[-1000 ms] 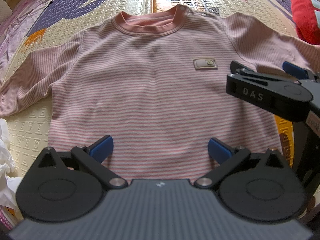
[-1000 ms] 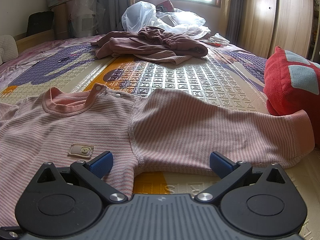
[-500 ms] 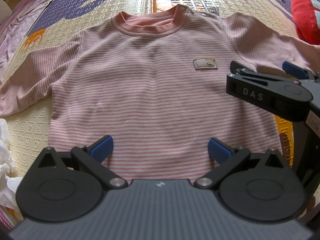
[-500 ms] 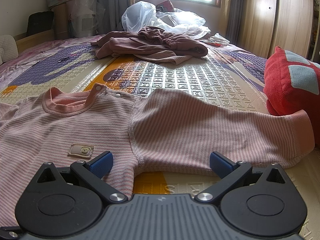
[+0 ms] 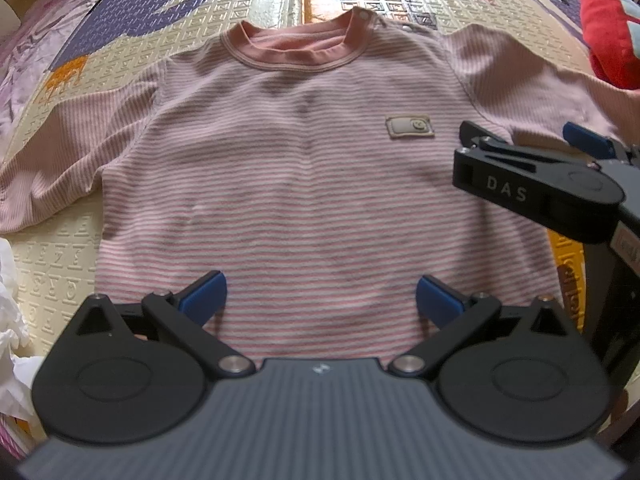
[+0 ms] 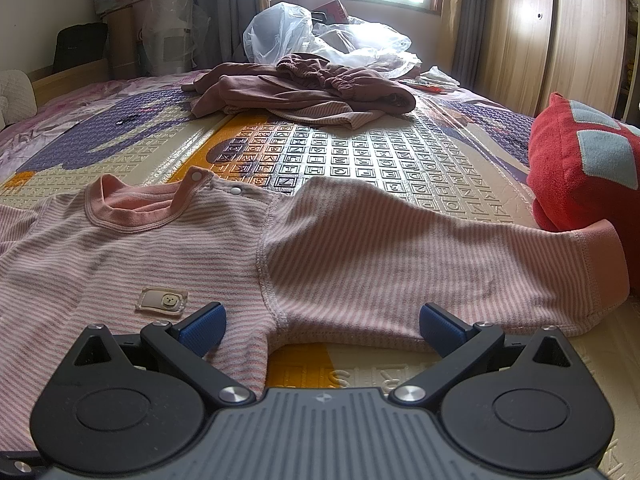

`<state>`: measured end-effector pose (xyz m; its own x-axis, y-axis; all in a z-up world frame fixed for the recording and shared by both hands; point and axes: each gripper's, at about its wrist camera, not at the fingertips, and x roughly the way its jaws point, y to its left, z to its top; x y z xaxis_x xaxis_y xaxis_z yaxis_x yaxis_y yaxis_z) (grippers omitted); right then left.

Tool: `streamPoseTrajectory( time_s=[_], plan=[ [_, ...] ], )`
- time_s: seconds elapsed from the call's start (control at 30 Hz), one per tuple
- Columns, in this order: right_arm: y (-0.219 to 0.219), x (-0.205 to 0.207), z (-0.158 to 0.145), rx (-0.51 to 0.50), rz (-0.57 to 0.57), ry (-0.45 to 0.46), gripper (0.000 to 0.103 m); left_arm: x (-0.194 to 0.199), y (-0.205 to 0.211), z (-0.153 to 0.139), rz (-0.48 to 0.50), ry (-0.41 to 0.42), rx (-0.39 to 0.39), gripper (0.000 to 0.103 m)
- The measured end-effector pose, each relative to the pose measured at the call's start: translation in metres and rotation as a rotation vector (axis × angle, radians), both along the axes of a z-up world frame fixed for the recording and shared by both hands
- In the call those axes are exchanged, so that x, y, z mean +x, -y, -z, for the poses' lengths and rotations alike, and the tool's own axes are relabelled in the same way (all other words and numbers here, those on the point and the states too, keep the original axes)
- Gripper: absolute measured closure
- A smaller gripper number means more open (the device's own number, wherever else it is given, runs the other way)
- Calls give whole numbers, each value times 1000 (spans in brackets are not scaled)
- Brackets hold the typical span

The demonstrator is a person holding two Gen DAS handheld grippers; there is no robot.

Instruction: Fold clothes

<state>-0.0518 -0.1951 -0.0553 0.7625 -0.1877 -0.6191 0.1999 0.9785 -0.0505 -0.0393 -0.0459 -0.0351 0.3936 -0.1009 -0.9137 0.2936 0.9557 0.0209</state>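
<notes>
The pink striped shirt [image 5: 304, 184] is lying face up and pretty flat on the letter-print play mat [image 6: 360, 152] on the bed, both sleeves out to the sides, so I'd say folding hasn't really started. The left tool [image 5: 320, 296] hangs over the bottom hem and the right tool [image 6: 322, 322] over the armpit of the near sleeve [image 6: 420, 256], both spread wide and holding nothing. Next move probably means pinching that sleeve and flipping it across the chest without bunching the body.

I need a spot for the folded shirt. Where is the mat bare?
Bare patterned play mat lies between the pink striped shirt and the brown clothes pile. Crowded: the red cushion touches the sleeve cuff, and clear plastic bags sit behind the pile.
</notes>
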Motion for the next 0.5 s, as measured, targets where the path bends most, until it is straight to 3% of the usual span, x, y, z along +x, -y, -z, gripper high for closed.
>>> streamPoseTrajectory(
  time_s=[0.5],
  plan=[
    [0, 0, 0, 0, 0, -1, 0, -1, 2, 1, -6, 8, 8, 0]
  ],
)
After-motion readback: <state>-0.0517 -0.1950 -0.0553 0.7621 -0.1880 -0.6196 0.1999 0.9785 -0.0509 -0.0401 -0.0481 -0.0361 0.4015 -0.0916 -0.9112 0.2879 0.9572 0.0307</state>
